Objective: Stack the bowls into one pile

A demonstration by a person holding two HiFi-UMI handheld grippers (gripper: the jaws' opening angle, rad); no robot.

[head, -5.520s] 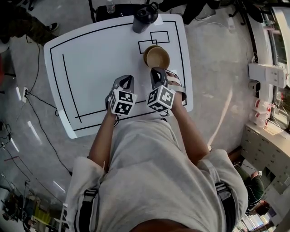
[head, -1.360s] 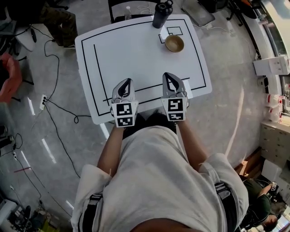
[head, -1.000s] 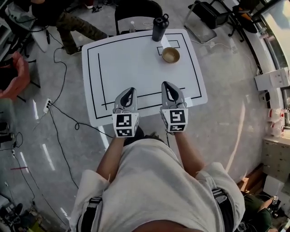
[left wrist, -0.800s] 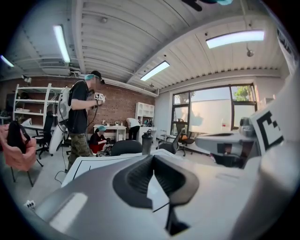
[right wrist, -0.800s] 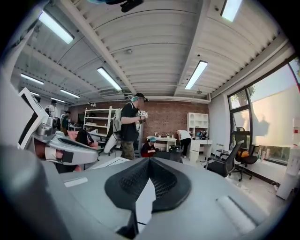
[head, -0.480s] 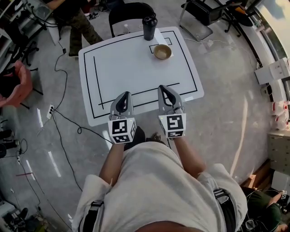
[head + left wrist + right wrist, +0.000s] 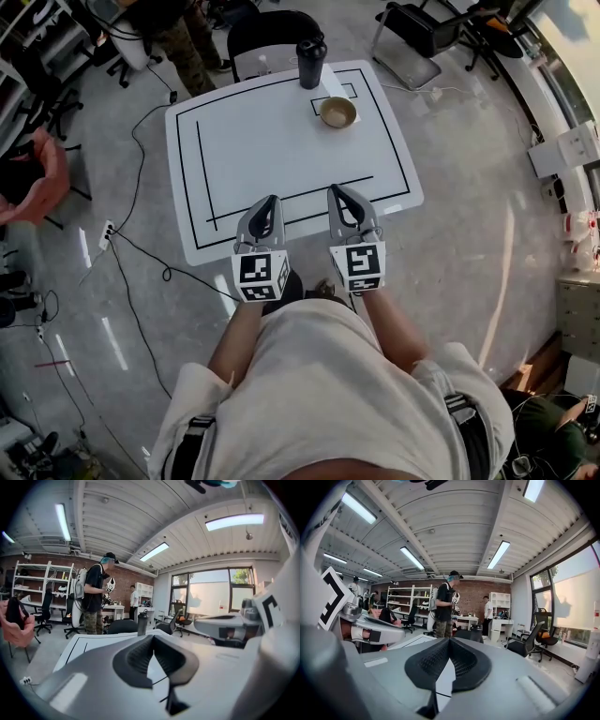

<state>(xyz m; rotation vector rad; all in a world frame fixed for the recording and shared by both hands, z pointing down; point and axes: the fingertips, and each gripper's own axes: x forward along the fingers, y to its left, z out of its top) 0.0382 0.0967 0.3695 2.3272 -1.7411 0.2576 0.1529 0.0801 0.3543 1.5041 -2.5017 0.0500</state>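
Note:
A tan bowl pile (image 7: 337,112) stands at the far right of the white table (image 7: 253,141), beside small black outlined boxes; how many bowls it holds cannot be told. My left gripper (image 7: 269,200) and right gripper (image 7: 336,191) hover side by side over the table's near edge, well short of the bowls. Both are shut with nothing between the jaws. In the left gripper view the left gripper (image 7: 152,637) points level across the table. The right gripper (image 7: 449,641) does the same in the right gripper view. The bowls are hidden in both gripper views.
A black bottle (image 7: 311,61) stands at the table's far edge, left of the bowls, and shows as the bottle (image 7: 142,623) in the left gripper view. A black chair (image 7: 272,33) sits behind the table. A person (image 7: 96,599) stands beyond it. Cables (image 7: 141,253) trail on the floor at left.
Both grippers have drawn back from the bowl pile to the table's near edge. The head view has risen, so the table looks smaller and farther. The bowls have not moved.

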